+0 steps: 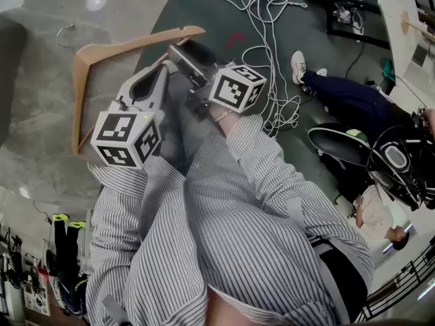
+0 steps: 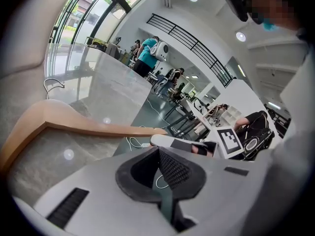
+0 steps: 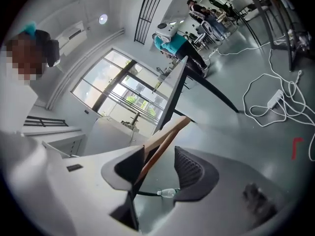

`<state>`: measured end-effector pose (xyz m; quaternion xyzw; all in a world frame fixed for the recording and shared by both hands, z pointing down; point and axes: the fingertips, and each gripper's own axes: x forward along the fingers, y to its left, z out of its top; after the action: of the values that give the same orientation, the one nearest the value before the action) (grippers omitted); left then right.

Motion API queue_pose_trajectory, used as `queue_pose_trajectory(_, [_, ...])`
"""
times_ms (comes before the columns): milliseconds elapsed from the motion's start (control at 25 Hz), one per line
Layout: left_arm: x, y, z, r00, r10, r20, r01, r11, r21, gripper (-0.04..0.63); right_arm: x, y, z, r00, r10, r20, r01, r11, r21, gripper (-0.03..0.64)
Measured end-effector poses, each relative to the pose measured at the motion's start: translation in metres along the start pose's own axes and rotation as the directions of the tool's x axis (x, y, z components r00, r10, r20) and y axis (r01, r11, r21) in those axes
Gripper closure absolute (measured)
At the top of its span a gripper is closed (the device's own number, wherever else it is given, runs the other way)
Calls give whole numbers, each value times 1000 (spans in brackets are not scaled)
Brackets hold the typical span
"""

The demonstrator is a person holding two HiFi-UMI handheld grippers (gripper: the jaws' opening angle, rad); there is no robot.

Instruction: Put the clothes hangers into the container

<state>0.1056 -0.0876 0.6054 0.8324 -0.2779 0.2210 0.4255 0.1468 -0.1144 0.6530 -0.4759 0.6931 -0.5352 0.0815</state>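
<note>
A wooden clothes hanger (image 1: pixel 129 45) with a metal hook (image 1: pixel 64 34) hangs tilted over a pale glossy surface (image 1: pixel 41 100) at the upper left. My right gripper (image 1: pixel 179 51) reaches its right end. In the right gripper view the jaws (image 3: pixel 160 159) stand open around the hanger's wooden arm (image 3: pixel 165 141), which lies along the left pad and clear of the meshed right pad (image 3: pixel 189 168). My left gripper (image 1: pixel 162 70) points at the hanger from below. Its jaws (image 2: pixel 158 154) show a narrow gap with nothing between them, and the hanger (image 2: pixel 88 127) runs just beyond their tips.
White cables and a power strip (image 1: pixel 265 19) lie on the dark floor to the right. A seated person (image 1: pixel 353 100) and a black chair (image 1: pixel 340 145) are further right, with a white table (image 1: pixel 408 12) at the top right corner. My striped sleeves fill the middle.
</note>
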Motion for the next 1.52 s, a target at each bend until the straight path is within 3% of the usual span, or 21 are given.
queue_pose_trajectory(160, [2,2,0,1000,-4,-7,4,1000,-3,586,3,-3,11,998,-2,64,-1,999,47,425])
queue_pose_trajectory(360, [8,3,2,1000,-5,-12,5,1000,1,586,8,-2,19,991,57,124,-71,991,113,425])
queue_pose_trajectory(520, [8,4,4,1000,-2,-2,2,1000,11,586,12,-2,21,976,110,186,-152,961,230,425])
queue_pose_trajectory(840, [9,5,1,1000,4,0,-4,1000,14,586,19,-6,18,960,137,246,-213,925,316,425])
queue_pose_trajectory(1160, [7,5,-3,1000,9,-6,-9,1000,11,586,26,0,14,951,189,247,-264,909,323,437])
queue_pose_trajectory(1520, [4,7,-3,1000,9,10,-9,1000,8,585,27,7,20,935,234,265,-307,910,280,540])
